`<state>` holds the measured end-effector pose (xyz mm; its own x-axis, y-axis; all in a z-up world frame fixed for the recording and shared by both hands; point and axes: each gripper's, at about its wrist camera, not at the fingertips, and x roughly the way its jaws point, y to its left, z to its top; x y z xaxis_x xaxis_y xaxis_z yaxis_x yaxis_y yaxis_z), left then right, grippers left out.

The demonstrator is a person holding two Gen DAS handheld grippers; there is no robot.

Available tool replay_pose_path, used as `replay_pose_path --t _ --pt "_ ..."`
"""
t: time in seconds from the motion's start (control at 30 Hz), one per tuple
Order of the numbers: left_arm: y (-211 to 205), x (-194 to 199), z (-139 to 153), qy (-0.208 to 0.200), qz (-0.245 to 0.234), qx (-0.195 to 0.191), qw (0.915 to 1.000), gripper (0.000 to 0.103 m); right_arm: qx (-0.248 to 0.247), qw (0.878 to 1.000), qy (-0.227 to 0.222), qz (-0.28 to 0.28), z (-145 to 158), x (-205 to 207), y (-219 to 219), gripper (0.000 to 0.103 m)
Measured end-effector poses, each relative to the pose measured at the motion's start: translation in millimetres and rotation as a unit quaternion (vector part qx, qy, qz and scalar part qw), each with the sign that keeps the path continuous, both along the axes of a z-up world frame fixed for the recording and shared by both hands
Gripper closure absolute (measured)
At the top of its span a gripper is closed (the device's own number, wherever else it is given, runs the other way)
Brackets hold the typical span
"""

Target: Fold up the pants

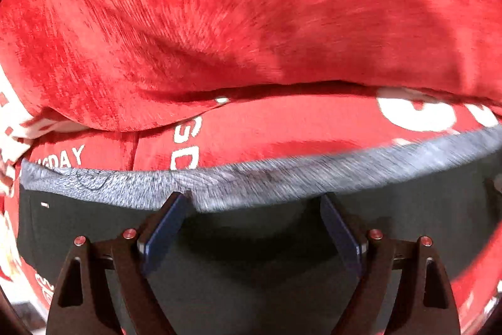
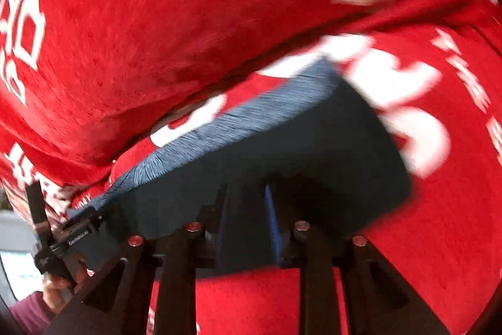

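Pants (image 1: 103, 228), dark with a grey ribbed waistband (image 1: 282, 175), lie on a red blanket with white lettering (image 1: 251, 21) in the left wrist view. That gripper (image 1: 254, 206) has its blue pads spread wide, one fingertip (image 1: 178, 200) touching the waistband edge, nothing pinched between them.

Right wrist view: the right gripper (image 2: 246, 197) is pressed together on dark pants fabric (image 2: 329, 146), lifting a corner off the blanket (image 2: 157, 36). At the lower left, a hand (image 2: 56, 288) holds the other gripper's handle.
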<state>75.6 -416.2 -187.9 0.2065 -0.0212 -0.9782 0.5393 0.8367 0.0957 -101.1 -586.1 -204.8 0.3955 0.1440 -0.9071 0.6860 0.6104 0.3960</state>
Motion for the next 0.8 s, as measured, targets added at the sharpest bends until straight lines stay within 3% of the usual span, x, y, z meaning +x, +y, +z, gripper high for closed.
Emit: replay_pose_path --t 0.13,0.27,0.37,0.47,0.5,0.57,0.63,0.8 --pt "11.9 29.3 -11.1 -0.015 0.037 0.006 0.9992 0.009 -0.038 0.999 0.028 0.007 -28.1 29.4 1.6 0.079" --pt "45.7 54.4 0.2 -0.02 0.068 0.022 0.9973 0.009 -0.085 0.994 0.05 -0.04 -21.4 15.5 -21.0 0.077" --pt "80.8 58.2 21.0 -0.033 0.067 0.029 0.9968 0.009 -0.039 0.998 0.032 -0.048 -9.5 0.3 -21.5 0.07" --pt "126.4 56.1 34.2 -0.043 0.064 0.054 0.9956 0.009 0.008 1.0 -0.014 -0.018 11.0 -7.5 14.0 0.035" --pt "138.0 55.9 35.8 -0.043 0.067 0.059 0.995 0.009 0.03 0.999 -0.032 -0.01 15.2 -8.3 30.2 0.032" --pt "175.3 51.9 37.8 -0.044 0.083 0.07 0.9931 0.009 0.112 0.991 -0.069 0.015 11.9 -4.7 72.5 0.032" --pt "214.5 51.9 36.6 -0.047 0.1 0.082 0.9905 0.009 0.198 0.976 -0.083 0.042 -2.5 6.5 123.6 0.032" --pt "295.4 67.6 10.8 -0.064 0.13 0.104 0.984 0.008 0.296 0.948 -0.081 0.087 -48.7 43.2 232.6 0.041"
